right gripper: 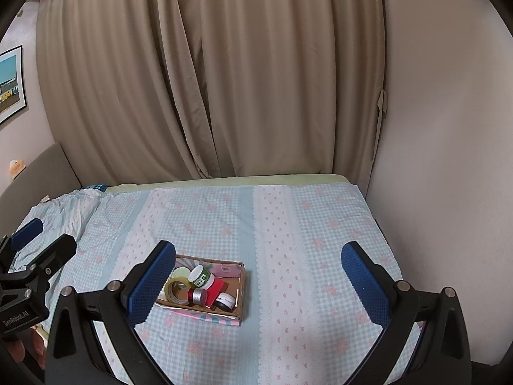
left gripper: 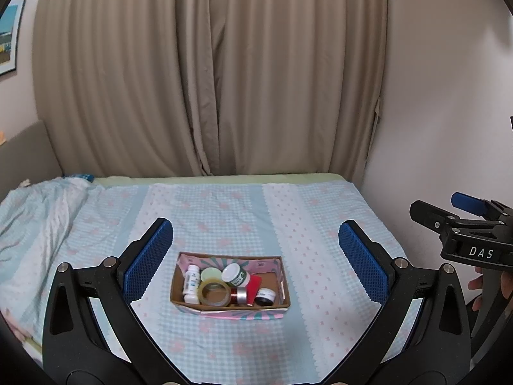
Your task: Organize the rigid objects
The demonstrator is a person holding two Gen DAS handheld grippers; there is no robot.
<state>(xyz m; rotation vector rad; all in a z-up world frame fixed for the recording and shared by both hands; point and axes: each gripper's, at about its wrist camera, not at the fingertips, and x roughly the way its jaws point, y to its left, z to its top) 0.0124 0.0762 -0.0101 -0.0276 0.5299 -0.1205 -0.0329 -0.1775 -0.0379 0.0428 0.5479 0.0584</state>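
Lower centre of both views, on checked bedsheet (left gripper: 320,211): cardboard box (left gripper: 231,310), open top, already holding all the small rigid items in sight. Contents, L to R in left-wrist view: white bottle (left gripper: 191,284) lying on its side; pale green lid (left gripper: 211,273); tape roll (left gripper: 215,293) leaning at front; white-capped green jar (left gripper: 236,275) tilted; red card (left gripper: 255,284); red/silver tin (left gripper: 238,295); small dark jar (left gripper: 266,296) at right end. No loose items seen on sheet outside box, so task looks near done or just starting w/ sorting inside box; cannot tell which. Step advice: come down from above, take one item at a time, start w/ the top-lying jar or bottle, keep box from sliding on soft bedding; other gripper could steady box wall. Left gripper (left gripper: 256,258): jaws wide apart, empty, held above and short of box, box framed between pads. Right gripper (right gripper: 258,280): jaws wide apart, empty, hovering w/ box just beside its left pad, toward lower left of frame. Neither touches anything.
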